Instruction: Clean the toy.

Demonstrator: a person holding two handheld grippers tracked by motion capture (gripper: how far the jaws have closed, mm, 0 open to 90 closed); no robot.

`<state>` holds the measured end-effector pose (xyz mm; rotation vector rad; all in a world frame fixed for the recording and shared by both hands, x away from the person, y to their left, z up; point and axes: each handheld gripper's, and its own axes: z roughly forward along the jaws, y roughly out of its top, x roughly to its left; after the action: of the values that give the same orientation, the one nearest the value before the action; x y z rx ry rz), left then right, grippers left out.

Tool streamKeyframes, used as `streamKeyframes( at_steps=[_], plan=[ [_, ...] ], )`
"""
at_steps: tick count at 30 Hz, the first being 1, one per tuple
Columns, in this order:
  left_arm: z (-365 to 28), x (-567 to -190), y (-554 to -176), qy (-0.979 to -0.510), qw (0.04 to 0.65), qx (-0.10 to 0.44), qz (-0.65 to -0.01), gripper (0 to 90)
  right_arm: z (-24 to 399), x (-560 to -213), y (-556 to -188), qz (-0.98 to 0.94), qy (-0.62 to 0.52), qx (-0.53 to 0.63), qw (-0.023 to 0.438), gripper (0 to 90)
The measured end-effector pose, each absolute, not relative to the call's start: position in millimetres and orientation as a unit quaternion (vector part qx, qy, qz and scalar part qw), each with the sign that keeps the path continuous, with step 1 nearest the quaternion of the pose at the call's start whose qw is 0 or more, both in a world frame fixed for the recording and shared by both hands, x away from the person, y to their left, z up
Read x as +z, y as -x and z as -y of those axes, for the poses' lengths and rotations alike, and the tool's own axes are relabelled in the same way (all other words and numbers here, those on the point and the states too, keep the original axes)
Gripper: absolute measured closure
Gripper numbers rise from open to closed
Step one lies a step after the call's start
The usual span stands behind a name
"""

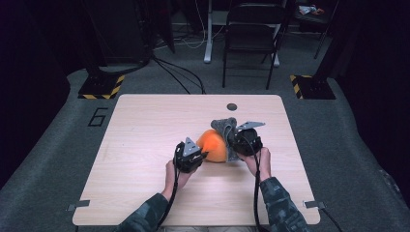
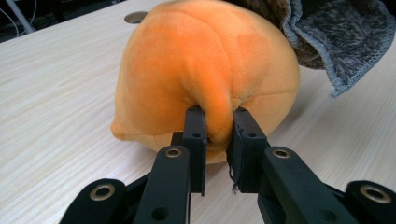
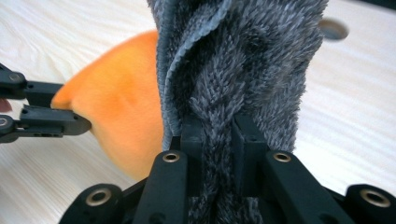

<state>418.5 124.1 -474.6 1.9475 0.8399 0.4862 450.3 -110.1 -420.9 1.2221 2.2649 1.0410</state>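
An orange plush ball (image 1: 212, 145) lies in the middle of the wooden table (image 1: 145, 145), with a grey fuzzy cloth (image 1: 225, 126) draped against its far right side. My left gripper (image 1: 202, 155) is shut on a pinched fold of the orange plush (image 2: 196, 79); the fold bulges between its two pads (image 2: 195, 126). My right gripper (image 1: 233, 141) is shut on a ridge of the grey cloth (image 3: 243, 65), which rises upright between its pads (image 3: 191, 135). In the right gripper view the orange plush (image 3: 121, 107) sits to the left behind the cloth, with the left gripper's jaws beside it.
A round cable hole (image 1: 232, 106) sits near the table's far edge. A dark folding chair (image 1: 251, 34) and a desk leg (image 1: 209, 34) stand on the grey carpet beyond the table. Hazard-striped bases (image 1: 102, 87) flank the far corners.
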Motion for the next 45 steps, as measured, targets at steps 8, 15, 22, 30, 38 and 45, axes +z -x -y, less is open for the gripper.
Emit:
streamKeyframes(
  at_steps=[8, 15, 22, 30, 38, 45],
  plan=[
    [-122, -465, -414, -0.784, 0.483, 0.175, -0.349, 78.8, 82, -399, -429, -0.809, -0.394, 0.397, 0.182, 76.8],
    [-123, -470, -416, -0.791, 0.476, 0.167, -0.346, 78.5, 70, -414, -430, -0.828, -0.377, 0.353, 0.217, 76.5],
    [-125, -472, -418, -0.788, 0.480, 0.166, -0.349, 77.8, 85, -424, -439, -0.822, -0.409, 0.330, 0.219, 76.5],
    [-126, -472, -419, -0.786, 0.482, 0.166, -0.349, 77.4, 116, -453, -459, -0.813, -0.464, 0.290, 0.197, 76.6],
    [-129, -472, -420, -0.789, 0.482, 0.162, -0.346, 76.8, 132, -462, -468, -0.803, -0.491, 0.298, 0.163, 76.8],
    [-128, -472, -419, -0.790, 0.482, 0.161, -0.343, 76.4, 108, -413, -445, -0.801, -0.431, 0.375, 0.180, 76.8]
  ],
)
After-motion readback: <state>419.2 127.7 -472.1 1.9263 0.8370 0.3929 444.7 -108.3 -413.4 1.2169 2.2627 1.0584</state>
